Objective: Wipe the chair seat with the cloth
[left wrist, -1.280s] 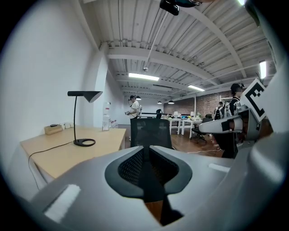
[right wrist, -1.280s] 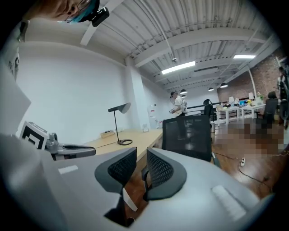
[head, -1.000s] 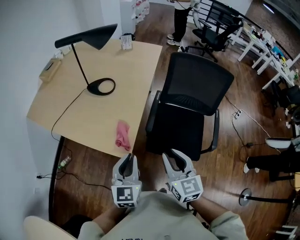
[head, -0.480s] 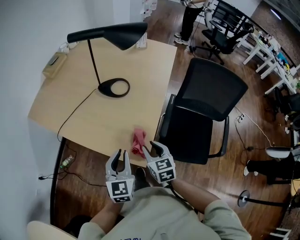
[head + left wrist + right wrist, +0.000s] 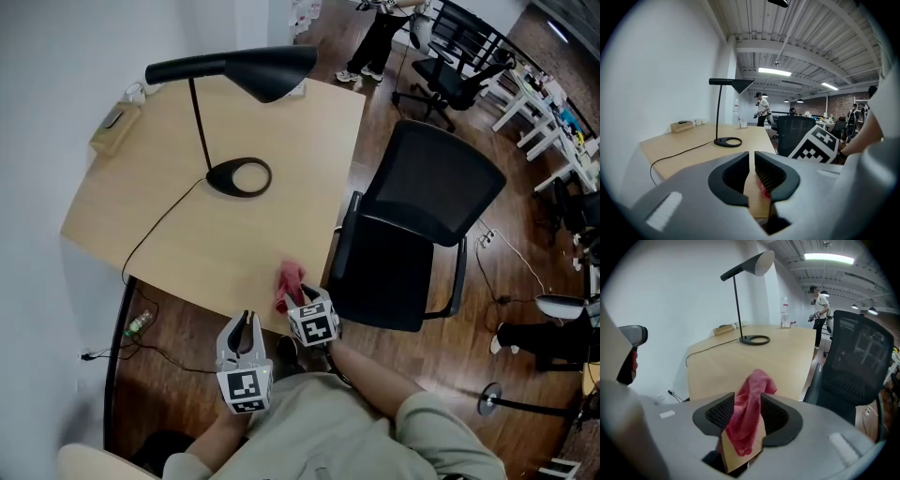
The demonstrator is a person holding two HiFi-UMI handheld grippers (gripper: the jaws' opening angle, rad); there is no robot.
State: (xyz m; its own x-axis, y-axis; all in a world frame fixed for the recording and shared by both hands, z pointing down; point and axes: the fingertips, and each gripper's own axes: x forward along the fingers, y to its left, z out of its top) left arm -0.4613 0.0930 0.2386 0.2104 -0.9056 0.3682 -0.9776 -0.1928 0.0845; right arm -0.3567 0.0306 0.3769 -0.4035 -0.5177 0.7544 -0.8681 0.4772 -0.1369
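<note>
A crumpled pink cloth lies at the near edge of the wooden desk, close to the corner beside the black office chair. My right gripper has come down over it. In the right gripper view the cloth runs between the jaws of that gripper, which have just been opening and stand wide. My left gripper hangs in front of the desk edge, left of the cloth, holding nothing. Its jaws stand nearly together. The chair seat is bare.
A black desk lamp with a trailing cable stands mid-desk, and a small box sits at the far left corner. More office chairs, white tables and a standing person are farther back. A white wall runs along the left.
Both grippers have moved from in front of the chair to the desk's near edge. The right one has dropped onto the pink cloth with its jaws astride it.
</note>
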